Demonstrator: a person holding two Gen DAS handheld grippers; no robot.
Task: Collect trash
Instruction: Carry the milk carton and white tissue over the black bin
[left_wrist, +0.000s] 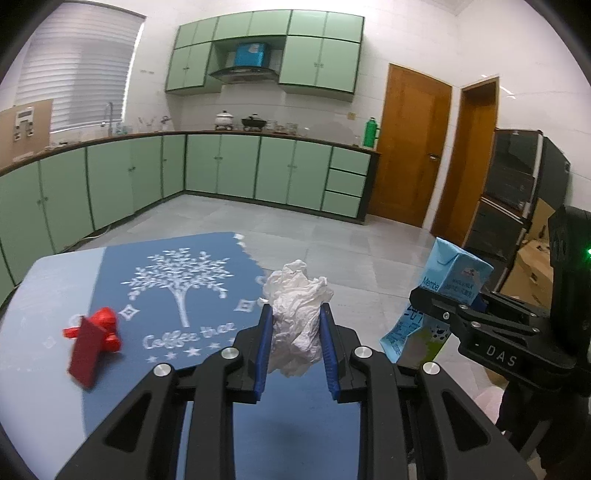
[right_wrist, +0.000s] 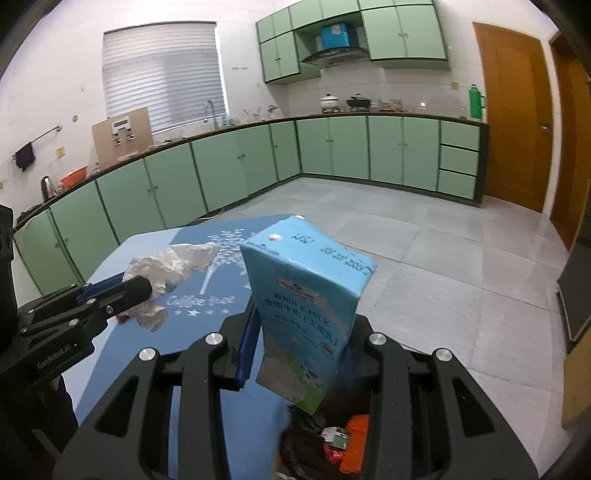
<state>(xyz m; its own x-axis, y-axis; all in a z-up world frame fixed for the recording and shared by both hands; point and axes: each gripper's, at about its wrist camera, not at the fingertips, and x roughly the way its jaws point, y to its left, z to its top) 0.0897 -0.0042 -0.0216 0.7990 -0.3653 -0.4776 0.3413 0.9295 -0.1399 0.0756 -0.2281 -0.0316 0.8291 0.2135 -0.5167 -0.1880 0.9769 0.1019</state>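
- A red wrapper lay on the blue table, at its left.
- The left gripper pinched a crumpled white tissue above the table.
- The right gripper clamped a blue milk carton, held tilted past the table's right edge.

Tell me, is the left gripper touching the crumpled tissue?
Touching. The left wrist view shows the left gripper with both blue pads pressed against the sides of the crumpled tissue, holding it lifted above the table.
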